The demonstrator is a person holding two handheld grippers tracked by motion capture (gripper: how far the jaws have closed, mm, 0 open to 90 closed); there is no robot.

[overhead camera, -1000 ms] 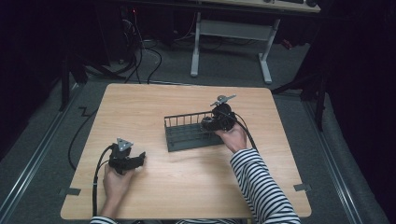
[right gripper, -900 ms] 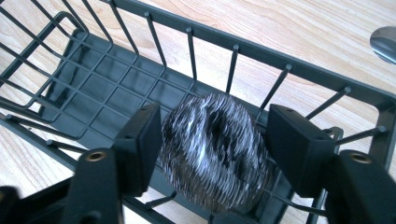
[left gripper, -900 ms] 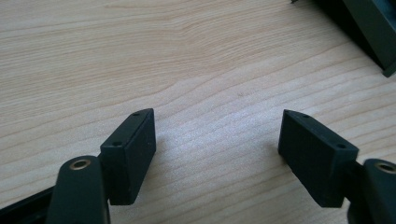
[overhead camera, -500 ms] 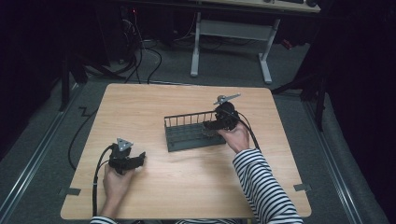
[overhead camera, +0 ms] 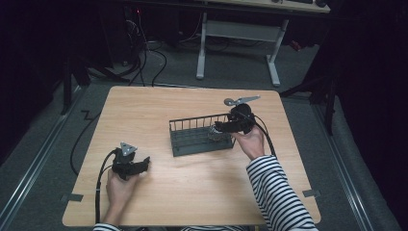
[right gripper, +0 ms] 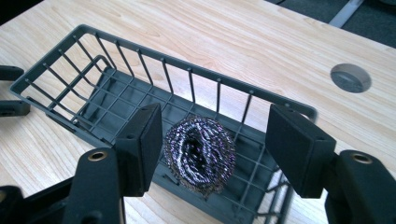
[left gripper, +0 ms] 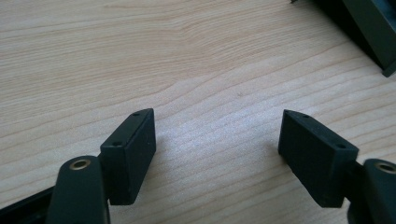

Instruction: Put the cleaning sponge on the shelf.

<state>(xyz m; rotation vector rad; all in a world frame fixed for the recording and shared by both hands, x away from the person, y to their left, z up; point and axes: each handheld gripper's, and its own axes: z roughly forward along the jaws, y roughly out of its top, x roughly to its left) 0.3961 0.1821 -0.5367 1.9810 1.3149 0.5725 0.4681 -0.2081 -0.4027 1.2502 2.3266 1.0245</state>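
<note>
Scourer [right gripper: 200, 154] | round steel-wool coil, shiny | lying in basket [right gripper: 140, 60]

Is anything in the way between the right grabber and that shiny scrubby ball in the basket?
Nothing visible blocks it. The right gripper hangs just above the round steel-wool scouring pad, which lies inside the dark grey wire basket. Its jaws stand open on either side of the pad, a clear gap on one side, and have just been closing.
</note>
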